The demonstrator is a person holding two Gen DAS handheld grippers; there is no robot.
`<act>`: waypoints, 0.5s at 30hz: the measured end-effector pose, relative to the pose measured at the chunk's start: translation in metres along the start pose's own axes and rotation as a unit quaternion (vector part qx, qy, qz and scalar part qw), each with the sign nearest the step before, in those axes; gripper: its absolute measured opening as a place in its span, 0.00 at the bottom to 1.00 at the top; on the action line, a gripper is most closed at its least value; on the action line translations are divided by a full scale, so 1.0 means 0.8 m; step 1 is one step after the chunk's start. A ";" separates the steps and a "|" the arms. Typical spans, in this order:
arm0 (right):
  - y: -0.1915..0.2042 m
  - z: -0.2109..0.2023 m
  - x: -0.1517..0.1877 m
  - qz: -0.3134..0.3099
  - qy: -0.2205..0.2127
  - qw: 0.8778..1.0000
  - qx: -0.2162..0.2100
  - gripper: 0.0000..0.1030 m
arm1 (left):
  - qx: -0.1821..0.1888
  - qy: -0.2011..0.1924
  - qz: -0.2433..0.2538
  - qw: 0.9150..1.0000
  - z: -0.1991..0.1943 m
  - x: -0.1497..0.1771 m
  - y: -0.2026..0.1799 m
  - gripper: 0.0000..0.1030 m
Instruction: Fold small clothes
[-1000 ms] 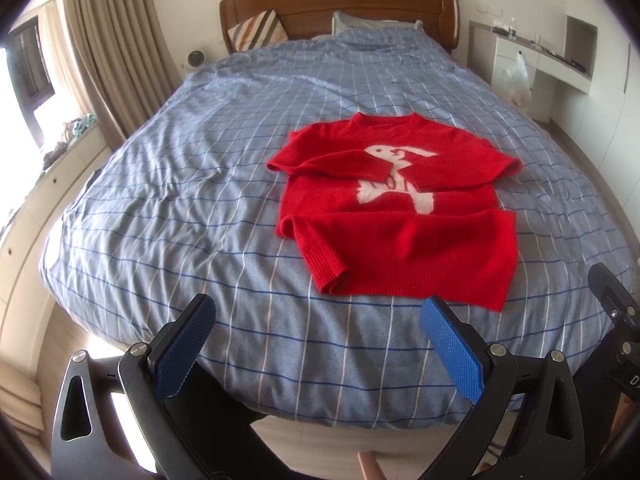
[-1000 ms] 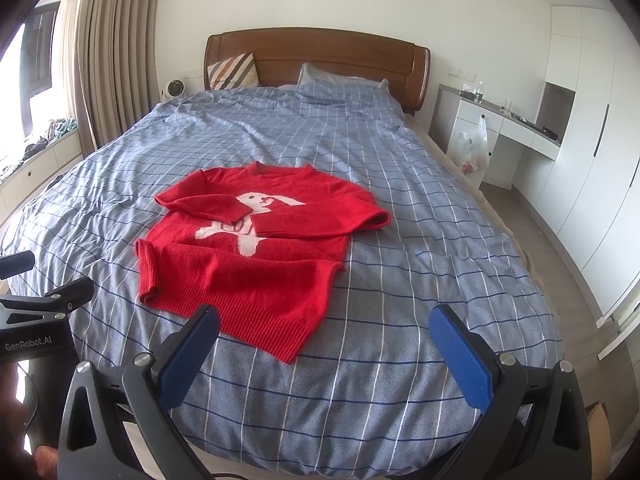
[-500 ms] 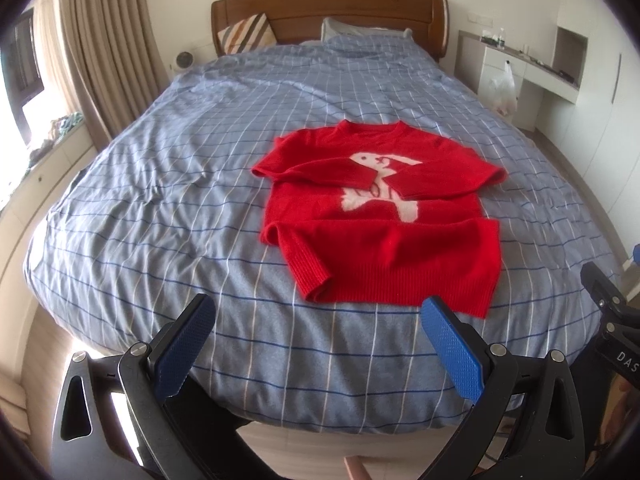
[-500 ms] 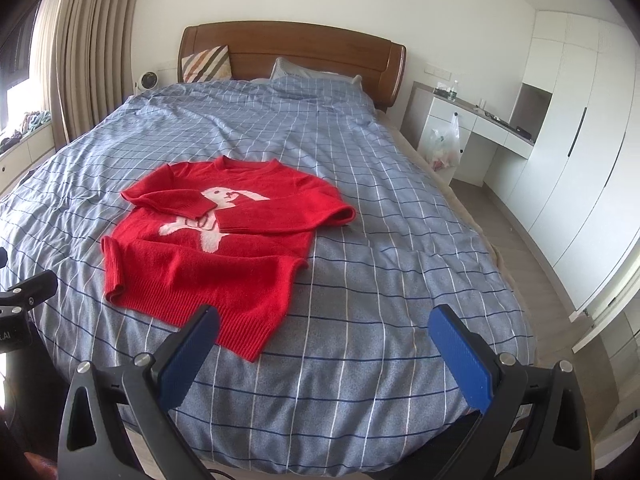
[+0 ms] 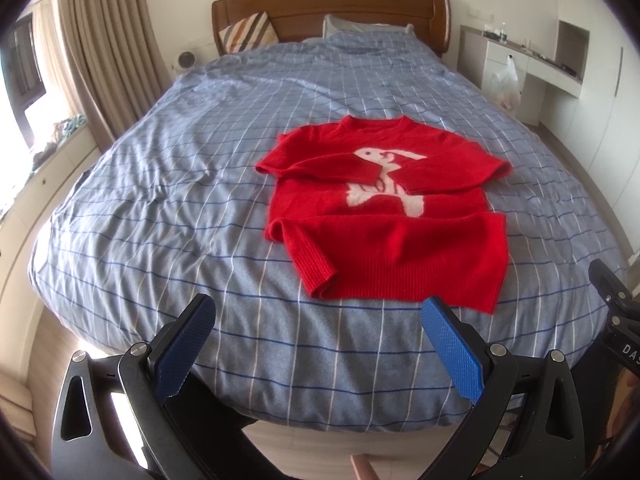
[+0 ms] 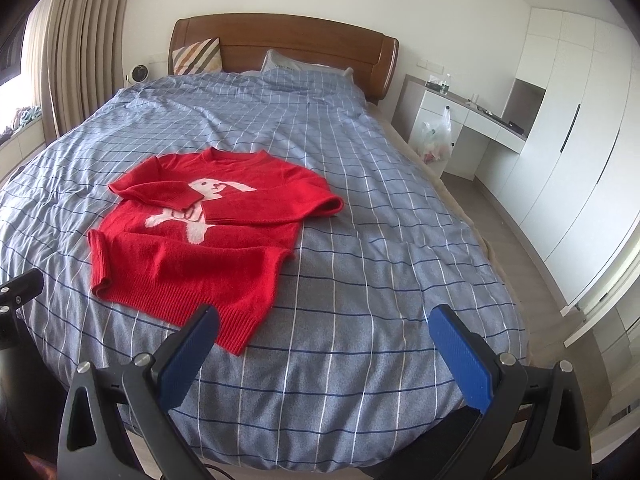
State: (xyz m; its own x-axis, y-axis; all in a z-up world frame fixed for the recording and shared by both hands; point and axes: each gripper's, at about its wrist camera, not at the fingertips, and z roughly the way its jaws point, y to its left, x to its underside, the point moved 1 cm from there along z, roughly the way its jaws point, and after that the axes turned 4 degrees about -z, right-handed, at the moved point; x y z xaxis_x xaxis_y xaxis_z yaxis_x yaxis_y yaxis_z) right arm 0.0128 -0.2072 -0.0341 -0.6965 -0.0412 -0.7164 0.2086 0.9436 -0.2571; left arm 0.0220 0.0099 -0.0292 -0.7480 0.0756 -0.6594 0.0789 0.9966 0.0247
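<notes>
Left wrist: red sweater lies beyond the open left tool.

My left gripper was a black plastic frame, each arm pierced by a teardrop cut-out and fixed with round silver screws. Its two fingers carried blue pads with a fine dotted grip texture. My right gripper looked the same: black arms, silver screws, blue textured pads. In the left wrist view, the right gripper's black body showed at the edge with the white letters "DAS" printed on it. A thin black cable trailed beneath the right frame.
</notes>
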 end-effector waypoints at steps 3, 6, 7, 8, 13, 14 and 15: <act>0.000 0.000 0.000 -0.002 0.000 1.000 0.001 1.00 | -0.003 0.001 0.000 1.000 0.001 0.000 0.000 1.00; 0.001 0.001 -0.001 -0.003 0.000 1.000 0.000 1.00 | -0.007 -0.001 0.004 1.000 0.002 -0.001 0.001 1.00; 0.000 0.001 -0.002 -0.003 0.000 1.000 0.000 1.00 | -0.010 -0.001 0.006 1.000 0.003 -0.002 0.003 1.00; -0.002 0.000 -0.002 -0.001 -0.002 1.000 0.000 1.00 | -0.014 -0.002 0.005 1.000 0.005 -0.004 0.007 1.00; -0.016 -0.006 -0.003 0.009 -0.025 0.999 -0.018 1.00 | -0.019 -0.002 -0.022 1.000 0.019 -0.006 0.048 1.00; -0.016 -0.004 -0.002 0.008 -0.030 0.999 -0.028 1.00 | -0.012 0.000 -0.022 1.000 0.025 -0.004 0.054 1.00; -0.017 0.000 0.000 0.008 -0.031 0.999 -0.042 1.00 | -0.005 0.005 -0.018 1.000 0.032 -0.001 0.058 1.00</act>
State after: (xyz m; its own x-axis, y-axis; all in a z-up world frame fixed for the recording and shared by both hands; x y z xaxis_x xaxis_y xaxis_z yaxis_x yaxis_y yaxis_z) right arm 0.0103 -0.2198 -0.0305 -0.6486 -0.0446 -0.7598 0.1584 0.9685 -0.1921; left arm 0.0436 0.0554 -0.0467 -0.7567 0.0396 -0.6526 0.0449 0.9990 0.0086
